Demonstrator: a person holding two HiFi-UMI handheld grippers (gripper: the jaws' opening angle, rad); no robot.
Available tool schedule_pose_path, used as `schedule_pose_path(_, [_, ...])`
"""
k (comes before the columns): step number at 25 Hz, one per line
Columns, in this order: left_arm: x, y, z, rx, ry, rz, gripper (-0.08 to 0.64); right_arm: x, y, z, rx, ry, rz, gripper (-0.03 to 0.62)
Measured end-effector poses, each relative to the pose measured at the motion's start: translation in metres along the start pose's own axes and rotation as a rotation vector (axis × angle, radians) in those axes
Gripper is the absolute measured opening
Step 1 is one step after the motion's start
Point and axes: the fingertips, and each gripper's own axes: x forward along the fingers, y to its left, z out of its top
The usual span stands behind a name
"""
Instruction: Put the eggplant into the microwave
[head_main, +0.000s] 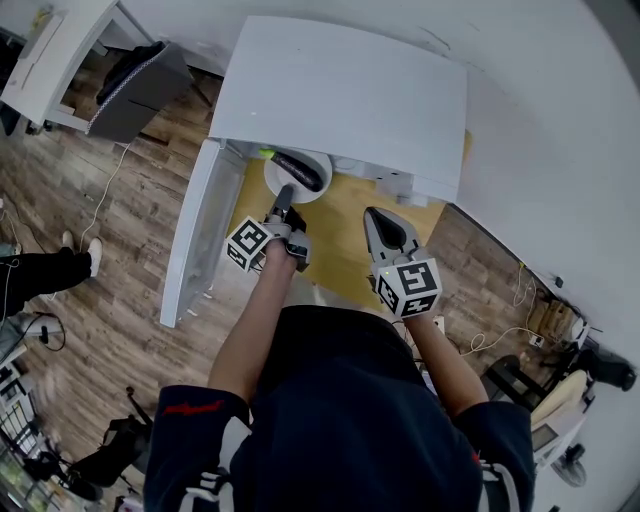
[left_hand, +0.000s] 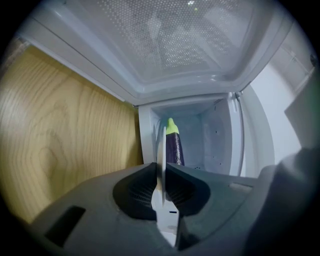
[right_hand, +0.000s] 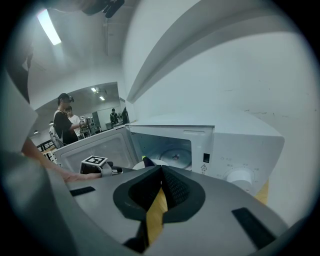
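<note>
A dark purple eggplant (head_main: 298, 170) with a green cap lies on a white plate (head_main: 274, 181) at the mouth of the open white microwave (head_main: 340, 95). My left gripper (head_main: 285, 196) is shut on the plate's near rim. In the left gripper view the rim (left_hand: 161, 150) shows edge-on between the pads of that gripper (left_hand: 160, 170), with the eggplant (left_hand: 174, 145) behind it inside the microwave cavity (left_hand: 215, 135). My right gripper (head_main: 373, 216) hangs to the right over the table, shut and empty; in its own view the right gripper (right_hand: 161, 172) faces the glass turntable (right_hand: 175, 157).
The microwave door (head_main: 195, 230) stands swung open to the left; its mesh window (left_hand: 170, 35) is close beside the left gripper. The microwave sits on a yellow wooden table (head_main: 340, 225). Its control dial (right_hand: 240, 176) is at the right. People (right_hand: 65, 125) stand in the background.
</note>
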Motion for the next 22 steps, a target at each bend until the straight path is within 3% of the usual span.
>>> schedule_pose_path(22, [0.035, -0.010, -0.004, -0.005, -0.005, -0.016, 0.037, -0.005, -0.007, -0.015, 0.023, 0.032, -0.005, 0.012])
